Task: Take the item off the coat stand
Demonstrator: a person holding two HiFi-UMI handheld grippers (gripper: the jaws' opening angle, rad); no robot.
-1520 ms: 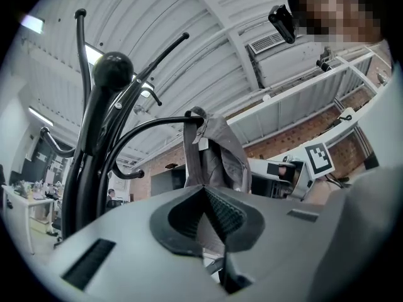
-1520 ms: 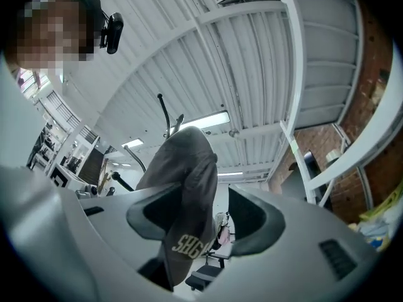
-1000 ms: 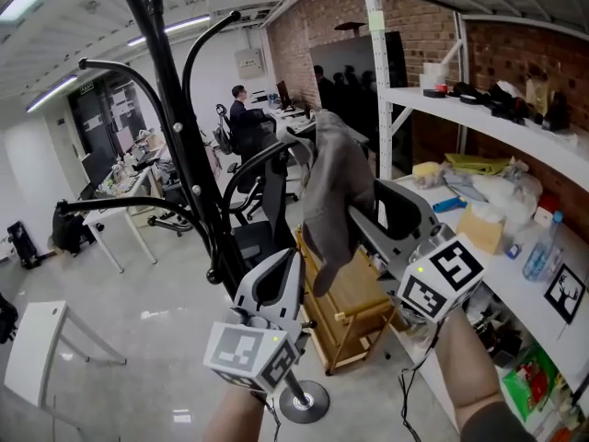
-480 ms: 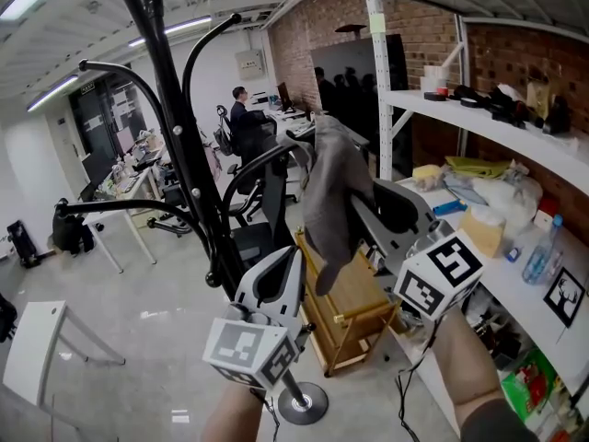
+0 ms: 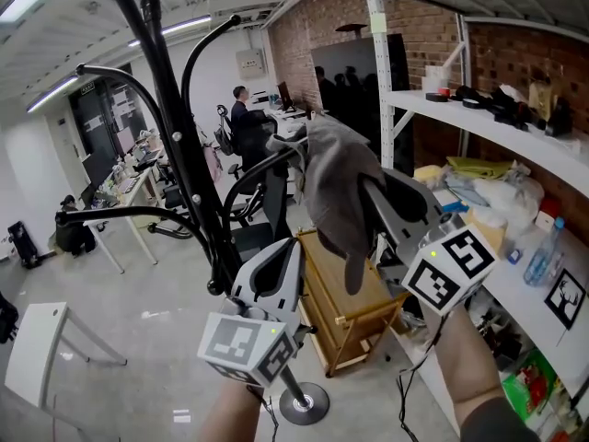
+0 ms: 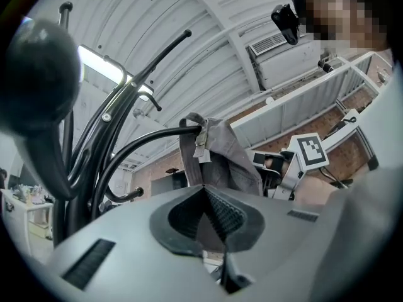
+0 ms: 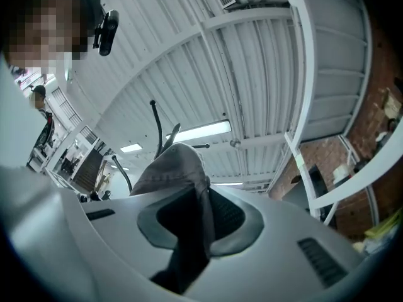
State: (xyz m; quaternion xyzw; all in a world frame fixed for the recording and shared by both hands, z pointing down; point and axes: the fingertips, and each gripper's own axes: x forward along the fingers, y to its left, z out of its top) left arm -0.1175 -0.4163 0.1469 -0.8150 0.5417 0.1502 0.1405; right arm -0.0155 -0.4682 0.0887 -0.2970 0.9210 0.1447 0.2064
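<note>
A black coat stand (image 5: 184, 164) with curved arms rises at the left of the head view. A grey cloth item (image 5: 336, 182) hangs from the tip of one arm. My right gripper (image 5: 373, 196) reaches up into it, and its jaws are closing with a fold of the cloth (image 7: 173, 168) pinched between the pads (image 7: 217, 216). My left gripper (image 5: 281, 251) sits lower, near the stand's pole, shut with nothing in it. In the left gripper view the cloth (image 6: 217, 156) hangs on the arm's end (image 6: 157, 134) beyond the closed jaws.
White shelving (image 5: 479, 122) full of boxes and bottles runs along the brick wall at the right. A wooden cart (image 5: 350, 307) stands below the cloth. The stand's round base (image 5: 304, 401) rests on the floor. A person (image 5: 241, 118) sits at desks far behind.
The right gripper's jaws have come together on the cloth. The cloth has shifted right and bunched up over that gripper. The left gripper has barely moved.
</note>
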